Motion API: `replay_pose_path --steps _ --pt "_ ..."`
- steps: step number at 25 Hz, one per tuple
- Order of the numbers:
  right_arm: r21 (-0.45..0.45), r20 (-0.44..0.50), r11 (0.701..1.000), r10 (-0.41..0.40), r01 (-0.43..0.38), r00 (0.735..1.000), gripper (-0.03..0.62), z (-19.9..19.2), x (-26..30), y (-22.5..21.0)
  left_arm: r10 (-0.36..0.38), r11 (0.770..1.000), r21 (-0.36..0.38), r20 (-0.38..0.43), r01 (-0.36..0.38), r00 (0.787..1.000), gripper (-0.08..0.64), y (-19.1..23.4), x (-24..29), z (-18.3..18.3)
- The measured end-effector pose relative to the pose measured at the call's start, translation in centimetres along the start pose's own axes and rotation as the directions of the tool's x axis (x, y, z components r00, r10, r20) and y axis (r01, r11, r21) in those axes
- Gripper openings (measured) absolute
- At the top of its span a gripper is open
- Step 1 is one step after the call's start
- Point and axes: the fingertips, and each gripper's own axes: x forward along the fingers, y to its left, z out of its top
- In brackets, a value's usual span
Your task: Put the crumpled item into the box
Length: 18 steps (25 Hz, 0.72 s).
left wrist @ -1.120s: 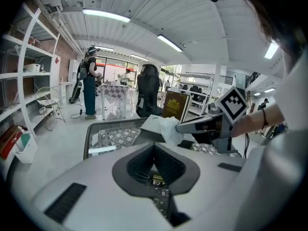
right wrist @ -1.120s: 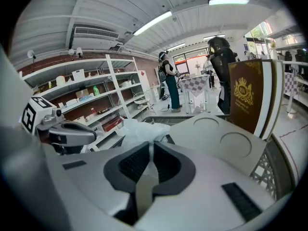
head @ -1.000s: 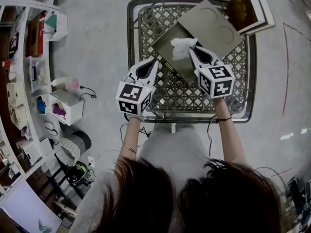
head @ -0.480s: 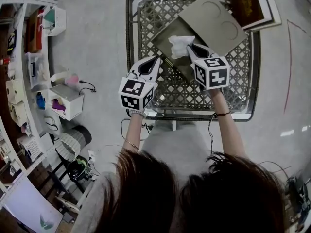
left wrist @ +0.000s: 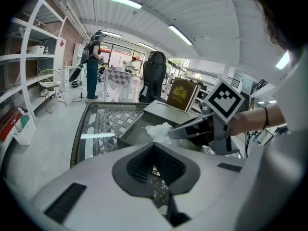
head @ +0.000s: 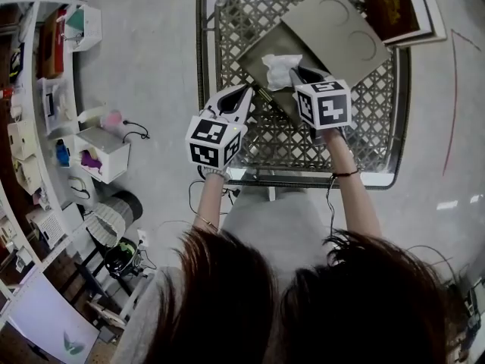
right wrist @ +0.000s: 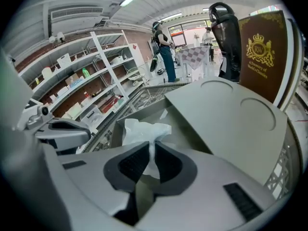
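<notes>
A crumpled white paper (head: 277, 70) hangs over the open olive-grey box (head: 256, 54) on the lattice table. My right gripper (head: 297, 76) is shut on it. In the right gripper view the paper (right wrist: 141, 128) is pinched between the dark pads, just above the box's inside (right wrist: 185, 134). The box's lid (head: 339, 31) leans open at the far right. My left gripper (head: 241, 95) is shut on nothing at the box's near left corner. In the left gripper view the paper (left wrist: 158, 131) and the right gripper (left wrist: 174, 134) show over the box (left wrist: 134, 129).
The metal lattice table (head: 205, 89) has a raised rim. A brown book (head: 395, 4) stands behind the lid. White shelves (head: 53, 105) with small items run along the left, over grey floor. A person (left wrist: 91, 64) stands far back in the room.
The right gripper has sunk with the paper toward the box's inside and tipped further down. The left gripper has come down a little beside the box.
</notes>
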Motion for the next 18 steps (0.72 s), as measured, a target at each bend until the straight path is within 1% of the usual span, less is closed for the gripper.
replay_pose_path --steps 4,9,18 --pt "-0.006 -0.013 1.000 -0.006 0.006 1.000 0.044 -0.06 0.46 0.13 -0.009 1.000 -0.010 -0.007 0.009 1.000 0.017 0.12 0.20 -0.13" --pt "0.023 -0.015 1.000 -0.019 0.020 1.000 0.051 0.03 0.70 -0.07 -0.014 1.000 -0.016 -0.012 0.013 1.000 0.017 0.33 0.27 -0.25" --pt "0.037 -0.026 0.999 -0.028 0.029 0.999 0.127 -0.02 0.80 -0.10 -0.014 1.000 -0.020 -0.009 0.014 1.000 0.017 0.34 0.14 -0.14"
